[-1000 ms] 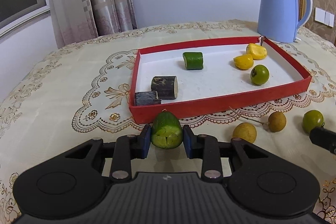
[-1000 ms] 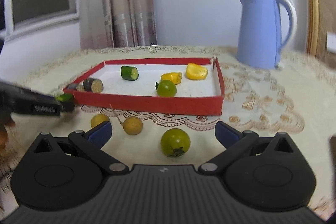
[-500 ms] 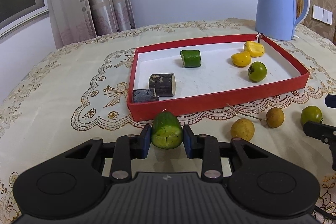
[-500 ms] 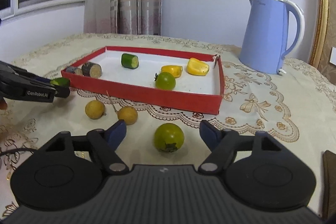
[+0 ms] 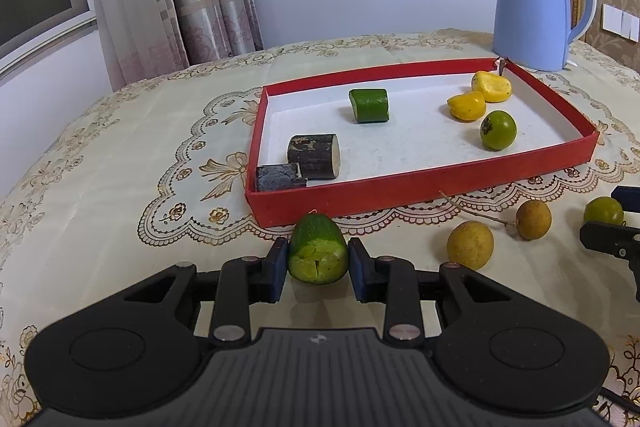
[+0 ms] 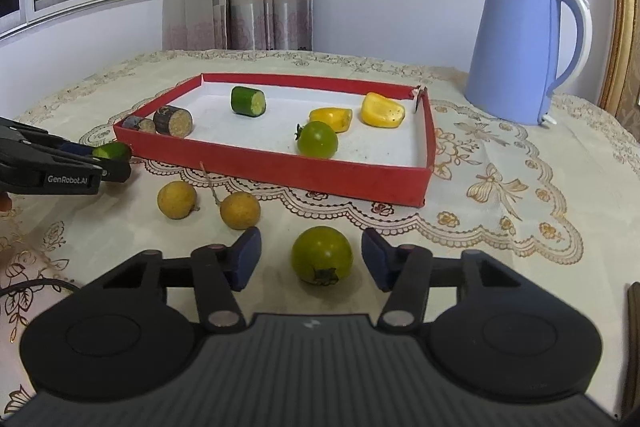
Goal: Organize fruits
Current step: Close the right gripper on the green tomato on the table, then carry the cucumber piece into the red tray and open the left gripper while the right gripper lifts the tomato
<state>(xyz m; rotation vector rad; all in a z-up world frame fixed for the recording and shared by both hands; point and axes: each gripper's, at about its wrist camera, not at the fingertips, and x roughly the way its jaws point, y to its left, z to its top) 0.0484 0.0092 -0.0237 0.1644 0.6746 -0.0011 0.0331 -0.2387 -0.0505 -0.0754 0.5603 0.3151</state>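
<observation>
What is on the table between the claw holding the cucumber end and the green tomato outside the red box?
Two small brown-yellow fruits lie between the left gripper and the green tomato, seen from the right wrist view.

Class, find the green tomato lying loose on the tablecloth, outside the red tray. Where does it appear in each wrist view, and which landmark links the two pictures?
Left wrist view: loose green tomato at the far right edge, beside the right claw's tips.
Right wrist view: same tomato at bottom centre, between the right claw as it closes, pads not yet touching.
Shared landmark: the blue kettle behind the red tray.
</observation>
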